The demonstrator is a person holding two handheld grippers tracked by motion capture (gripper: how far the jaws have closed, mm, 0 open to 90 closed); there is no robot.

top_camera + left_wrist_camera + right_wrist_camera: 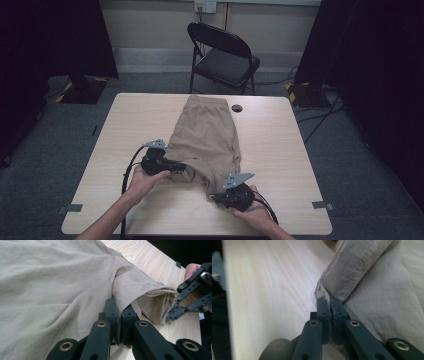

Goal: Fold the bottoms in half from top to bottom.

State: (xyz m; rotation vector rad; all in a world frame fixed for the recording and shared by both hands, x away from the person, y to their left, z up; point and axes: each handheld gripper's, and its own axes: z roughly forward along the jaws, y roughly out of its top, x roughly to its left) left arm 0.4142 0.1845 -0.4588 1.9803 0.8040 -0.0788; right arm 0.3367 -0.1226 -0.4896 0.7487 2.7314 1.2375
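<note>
A light wooden table (280, 150) is seen from the high view, and a pair of beige shorts (207, 132) is spread along its middle, with the waistband at the far edge near a small dark round hole (236, 108). Behind the table a black folding chair (222, 55) is standing on the grey floor. The near hem of the shorts is lifted and bunched between the two tools, so its exact outline is hard to make out there.

The left gripper (119, 315) is closed on a fold of the cloth near the inner leg – in the left gripper view the jaws are pressed together and the fabric is pinched between them. The right gripper (330, 305) is closed on the rolled hem edge, just beside the bare table surface. The same right gripper is also seen farther off in the left gripper view, at the end of the leg opening, partly cut off by the picture edge. In the high view both hands – left hand (145, 181), right hand (254, 212) – are covering much of the tools.
</note>
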